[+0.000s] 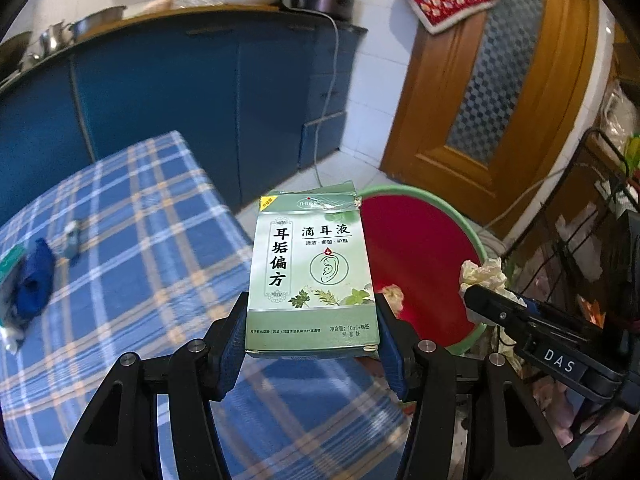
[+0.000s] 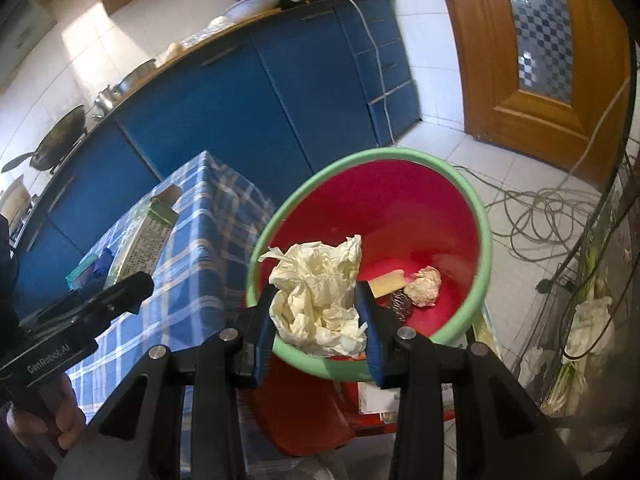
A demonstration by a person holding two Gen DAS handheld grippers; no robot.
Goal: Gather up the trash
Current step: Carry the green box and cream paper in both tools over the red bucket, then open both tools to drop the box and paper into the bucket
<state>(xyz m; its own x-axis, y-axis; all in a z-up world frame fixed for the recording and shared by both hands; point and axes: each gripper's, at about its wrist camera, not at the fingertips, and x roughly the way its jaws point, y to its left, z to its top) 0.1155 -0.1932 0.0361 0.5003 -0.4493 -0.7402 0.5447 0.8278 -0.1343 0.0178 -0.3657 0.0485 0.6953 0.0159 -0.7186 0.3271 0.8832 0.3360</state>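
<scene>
My left gripper [image 1: 310, 336] is shut on a green and white medicine box [image 1: 310, 276], held upright near the table's corner beside the red bin [image 1: 420, 252] with a green rim. My right gripper [image 2: 316, 320] is shut on a crumpled white tissue [image 2: 320, 292] above the near rim of the red bin [image 2: 400, 208]. Inside the bin lie a smaller tissue ball [image 2: 424, 286], a yellowish card piece [image 2: 386, 282] and a dark scrap [image 2: 400, 302]. From the right wrist view the medicine box [image 2: 150, 240] shows at left over the table. The held tissue [image 1: 482, 274] also appears in the left wrist view.
A table with a blue plaid cloth [image 1: 140, 240] carries a blue cloth wad [image 1: 34, 280] and a small bottle [image 1: 72, 238]. Blue kitchen cabinets [image 1: 180, 100] stand behind, a wooden door [image 1: 500, 100] at right. Cables [image 2: 552, 216] lie on the tiled floor. A wire rack [image 1: 592, 220] stands right.
</scene>
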